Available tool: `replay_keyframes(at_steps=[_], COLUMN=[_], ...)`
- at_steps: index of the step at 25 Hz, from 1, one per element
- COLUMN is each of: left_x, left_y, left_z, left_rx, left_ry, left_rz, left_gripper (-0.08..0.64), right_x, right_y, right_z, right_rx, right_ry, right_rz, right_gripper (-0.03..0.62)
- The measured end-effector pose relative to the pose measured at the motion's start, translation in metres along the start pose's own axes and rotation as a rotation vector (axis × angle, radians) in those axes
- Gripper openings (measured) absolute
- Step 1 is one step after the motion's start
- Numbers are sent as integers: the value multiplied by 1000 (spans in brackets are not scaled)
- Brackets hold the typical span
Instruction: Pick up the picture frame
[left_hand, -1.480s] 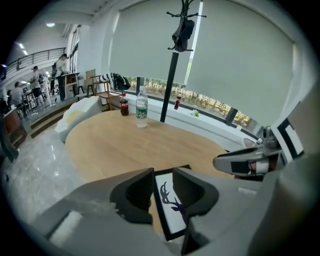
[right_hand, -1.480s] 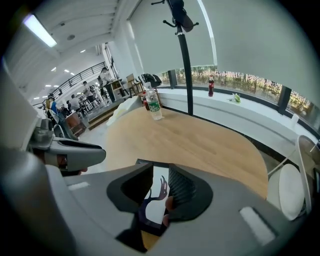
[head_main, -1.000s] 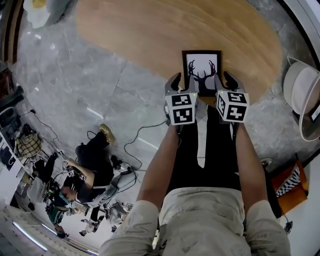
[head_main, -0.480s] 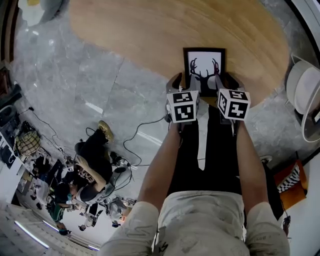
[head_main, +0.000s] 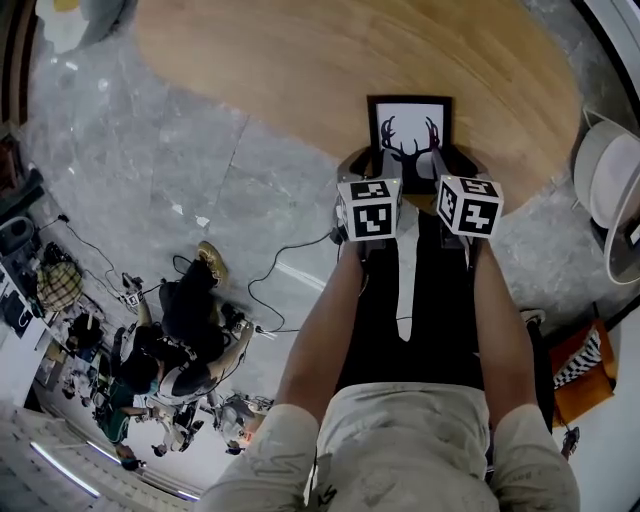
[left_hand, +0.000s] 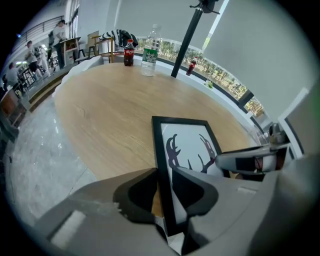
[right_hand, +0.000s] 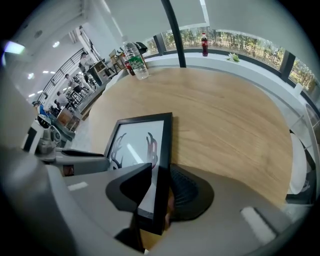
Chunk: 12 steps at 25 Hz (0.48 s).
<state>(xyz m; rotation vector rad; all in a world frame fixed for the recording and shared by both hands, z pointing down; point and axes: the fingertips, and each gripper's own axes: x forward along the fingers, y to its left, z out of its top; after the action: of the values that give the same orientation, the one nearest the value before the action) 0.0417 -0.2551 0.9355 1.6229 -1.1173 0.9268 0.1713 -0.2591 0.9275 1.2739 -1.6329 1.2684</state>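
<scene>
Head view: black antler-print picture frame (head_main: 410, 118) seemingly clamped by just-closing left hand-held gripper (head_main: 362, 163), right hand-held gripper (head_main: 450, 160).

Bright even daylight, fisheye-warped edges, soft shadows

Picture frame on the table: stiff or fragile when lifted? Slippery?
Probably stiff: the picture frame has a straight black border with no sag. Likely fragile and slick in front: a glare streak in the right gripper view suggests glazing. It is thin and lies on the wooden table, so a push should slide it, not tip it.
</scene>
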Motion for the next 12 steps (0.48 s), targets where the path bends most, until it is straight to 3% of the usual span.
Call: replay_keyframes(at_steps=[7,12], left_x=[-7,-16], left_y=[-2,-2], left_z=[0,11], left_rx=[-4,7], left_ry=[28,-15], left_rz=[15,25], left_gripper=[93,83], right_x=[-6,-16], right_y=[0,2], right_z=[2,12], right_rx=[-17,-18], right_ry=[-1,-40], right_rz=[-24,-23], right_gripper=[92,81])
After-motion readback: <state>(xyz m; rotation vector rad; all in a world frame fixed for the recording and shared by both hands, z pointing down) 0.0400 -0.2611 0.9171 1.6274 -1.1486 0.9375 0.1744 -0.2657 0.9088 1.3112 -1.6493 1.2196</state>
